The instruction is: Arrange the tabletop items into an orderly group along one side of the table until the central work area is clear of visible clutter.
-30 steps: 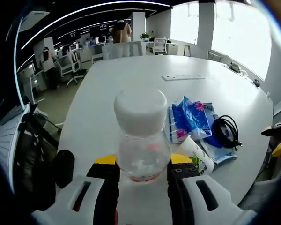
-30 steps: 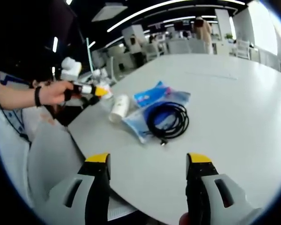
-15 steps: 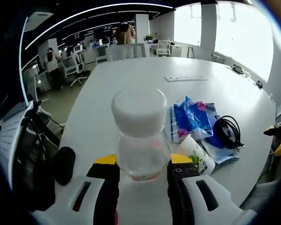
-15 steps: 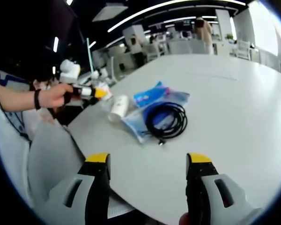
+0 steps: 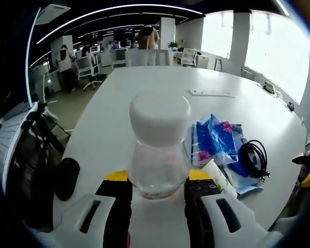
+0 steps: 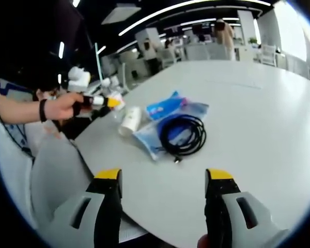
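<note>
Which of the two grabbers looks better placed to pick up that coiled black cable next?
Probably the right gripper: its jaws are open and empty, with the black cable lying straight ahead on the table. The left gripper is shut on a clear bottle.

Both grippers, left (image 5: 156, 194) and right (image 6: 164, 183), have black jaws with yellow tips on white housings; the person's wrist (image 6: 42, 109) wears a dark band.

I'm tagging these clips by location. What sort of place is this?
Most likely an open-plan office: a large white meeting table, rows of desks with office chairs behind it, and strip ceiling lights overhead.
</note>
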Motion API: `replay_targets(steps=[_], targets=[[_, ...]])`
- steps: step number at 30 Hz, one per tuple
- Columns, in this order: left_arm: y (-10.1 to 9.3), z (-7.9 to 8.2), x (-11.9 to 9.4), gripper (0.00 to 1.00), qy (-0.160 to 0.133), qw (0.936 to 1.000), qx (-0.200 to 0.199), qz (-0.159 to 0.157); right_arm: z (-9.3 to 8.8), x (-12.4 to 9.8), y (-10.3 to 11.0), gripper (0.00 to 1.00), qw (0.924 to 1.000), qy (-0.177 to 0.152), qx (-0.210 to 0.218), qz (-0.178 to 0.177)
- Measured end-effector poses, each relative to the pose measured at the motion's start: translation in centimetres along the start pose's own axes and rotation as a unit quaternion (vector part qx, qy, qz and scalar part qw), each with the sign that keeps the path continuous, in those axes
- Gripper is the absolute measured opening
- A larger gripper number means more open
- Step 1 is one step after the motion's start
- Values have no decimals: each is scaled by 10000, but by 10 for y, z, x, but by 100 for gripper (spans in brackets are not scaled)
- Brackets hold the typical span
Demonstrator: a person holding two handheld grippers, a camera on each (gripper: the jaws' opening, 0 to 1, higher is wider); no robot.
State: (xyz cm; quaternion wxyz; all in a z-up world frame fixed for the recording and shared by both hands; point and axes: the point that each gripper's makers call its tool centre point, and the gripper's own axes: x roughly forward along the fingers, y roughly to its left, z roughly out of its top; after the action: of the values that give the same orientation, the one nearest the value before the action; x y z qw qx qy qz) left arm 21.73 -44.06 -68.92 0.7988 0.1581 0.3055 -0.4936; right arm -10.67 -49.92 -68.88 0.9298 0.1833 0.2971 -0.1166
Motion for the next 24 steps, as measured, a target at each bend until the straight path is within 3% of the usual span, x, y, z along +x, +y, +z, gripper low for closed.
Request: replay_targets(steps=[12, 24], targets=[[2, 21, 25, 38, -35, 9998, -159, 79, -11, -6, -6, 63, 9999, 121, 60, -35], [11, 34, 39, 38, 1, 9997, -204, 101, -8, -6, -10, 63, 9999, 115, 93, -57]])
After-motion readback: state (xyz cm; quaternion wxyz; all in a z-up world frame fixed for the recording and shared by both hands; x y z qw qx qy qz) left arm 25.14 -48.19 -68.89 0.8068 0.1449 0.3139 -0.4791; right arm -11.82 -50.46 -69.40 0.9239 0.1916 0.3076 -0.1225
